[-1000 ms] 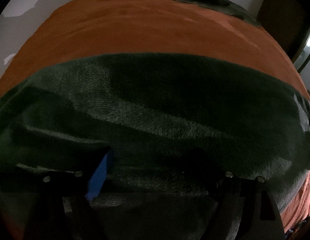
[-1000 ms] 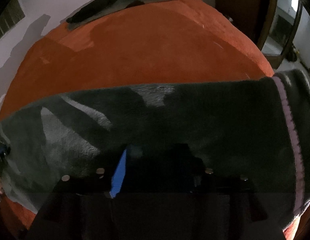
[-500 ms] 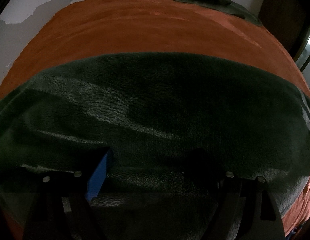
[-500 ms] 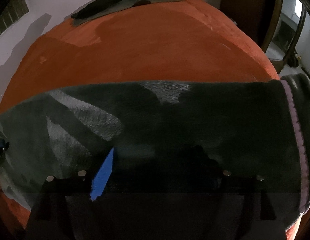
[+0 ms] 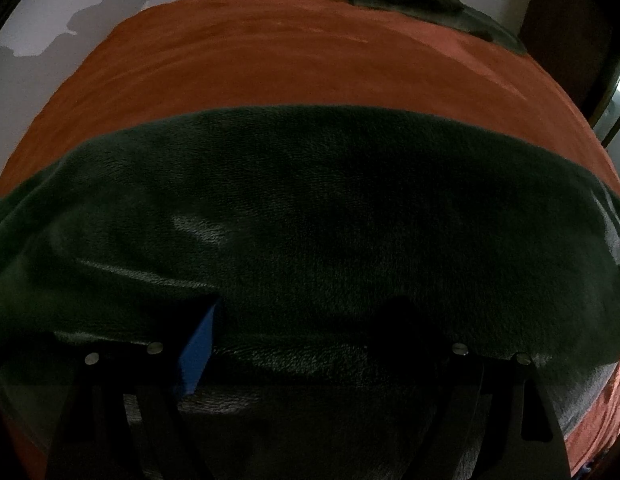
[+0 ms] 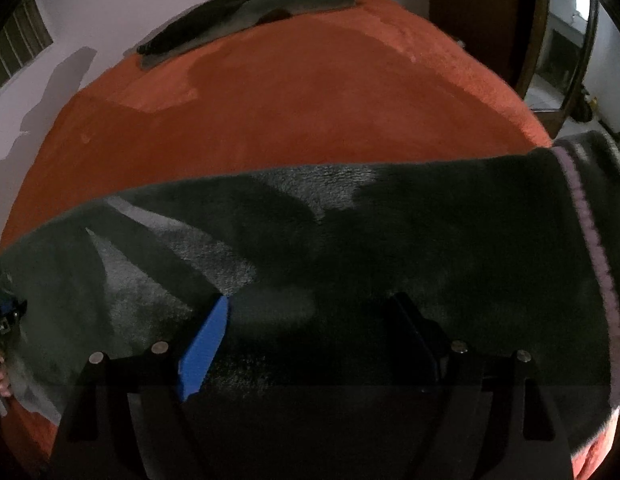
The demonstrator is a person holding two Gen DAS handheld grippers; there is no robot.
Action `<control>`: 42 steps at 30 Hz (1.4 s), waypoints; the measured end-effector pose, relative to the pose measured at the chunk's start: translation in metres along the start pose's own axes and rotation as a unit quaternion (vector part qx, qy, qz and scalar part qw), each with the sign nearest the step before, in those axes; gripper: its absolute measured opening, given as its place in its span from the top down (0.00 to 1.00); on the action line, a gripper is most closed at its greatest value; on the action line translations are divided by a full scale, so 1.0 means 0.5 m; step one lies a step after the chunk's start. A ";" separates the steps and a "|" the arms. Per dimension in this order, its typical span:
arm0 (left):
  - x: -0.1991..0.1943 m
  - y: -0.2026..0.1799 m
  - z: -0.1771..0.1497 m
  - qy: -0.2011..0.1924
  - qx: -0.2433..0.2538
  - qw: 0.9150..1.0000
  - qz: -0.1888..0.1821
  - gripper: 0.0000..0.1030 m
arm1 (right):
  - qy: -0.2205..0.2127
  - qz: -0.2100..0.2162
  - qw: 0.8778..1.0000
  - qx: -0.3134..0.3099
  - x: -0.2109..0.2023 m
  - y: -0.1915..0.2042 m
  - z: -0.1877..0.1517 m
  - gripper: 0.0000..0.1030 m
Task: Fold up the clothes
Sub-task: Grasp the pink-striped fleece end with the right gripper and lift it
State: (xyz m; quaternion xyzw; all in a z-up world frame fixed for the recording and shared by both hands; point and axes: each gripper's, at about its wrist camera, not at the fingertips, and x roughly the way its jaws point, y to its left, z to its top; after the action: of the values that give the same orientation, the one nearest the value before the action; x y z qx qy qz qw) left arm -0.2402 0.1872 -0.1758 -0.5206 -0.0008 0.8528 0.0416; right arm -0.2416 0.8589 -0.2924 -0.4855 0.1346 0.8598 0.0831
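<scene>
Left wrist view: a dark green plush fleece garment (image 5: 310, 208) lies spread across an orange-red velvety bedcover (image 5: 293, 60).

Straight ahead of both grippers, the garment forms a wide band, its near edge draped over their fingers. The left gripper (image 5: 301, 320) has its fingers spread wide apart, fabric lying between and over them, one blue pad (image 5: 197, 348) showing. The right gripper (image 6: 310, 320) is likewise wide apart, its blue pad (image 6: 203, 344) and black finger (image 6: 418, 336) resting on the fleece. To its right runs a pale pink stitched hem (image 6: 590, 240). Far ahead, well apart, a second dark folded cloth (image 6: 245, 16) sits at the bedcover's far edge.
</scene>
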 end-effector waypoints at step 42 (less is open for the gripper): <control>0.028 -0.033 0.006 -0.020 -0.023 1.000 -0.001 0.14 | -0.086 0.065 0.912 0.395 -0.144 -0.475 -0.124 0.64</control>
State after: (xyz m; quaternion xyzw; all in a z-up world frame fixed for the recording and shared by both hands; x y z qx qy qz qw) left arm -0.2478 0.2046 -0.1860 -0.5045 -0.0214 0.8626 0.0300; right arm -0.0890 1.0644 -0.2970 -0.3271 0.4869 0.7785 0.2232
